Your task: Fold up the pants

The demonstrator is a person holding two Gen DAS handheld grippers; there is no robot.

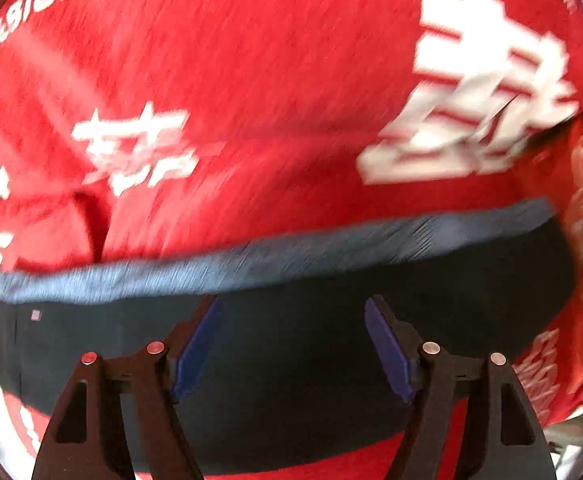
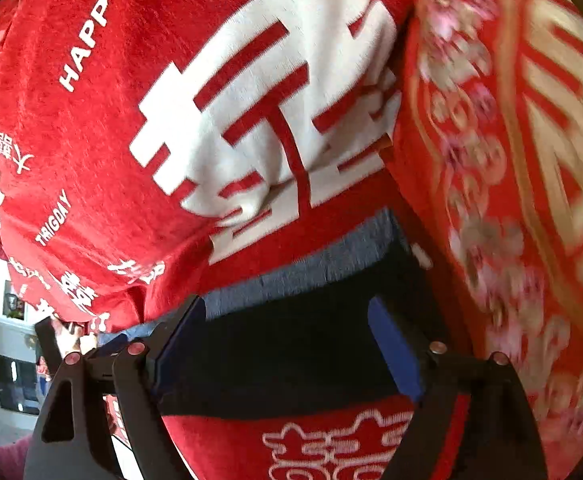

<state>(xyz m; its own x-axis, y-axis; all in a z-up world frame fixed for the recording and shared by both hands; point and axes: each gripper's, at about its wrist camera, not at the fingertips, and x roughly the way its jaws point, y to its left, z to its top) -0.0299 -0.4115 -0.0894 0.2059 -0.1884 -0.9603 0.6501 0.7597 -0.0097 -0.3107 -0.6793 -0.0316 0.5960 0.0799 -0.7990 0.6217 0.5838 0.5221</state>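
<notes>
while pants (image 1: 291,344) lie on red blanket (image 1: 251,80), left gripper (image 1: 293,344) & right gripper (image 2: 287,344) gape wide, holding nothing.

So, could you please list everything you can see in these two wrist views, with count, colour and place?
pants: one, dark navy with a grey-blue band along the far edge, lying folded on the red bedding, under both grippers.
bedspread: one, red with white characters and lettering, filling most of both views.
patterned cloth: one, red with gold and pink flowers, along the right edge beside the bedspread.
room background: white, with dark items too small to tell, lower left of the right wrist view.
left gripper: one, black with blue pads, jaws apart above the pants, holding nothing.
right gripper: one, black with blue pads, jaws wide apart above the pants, holding nothing.
</notes>
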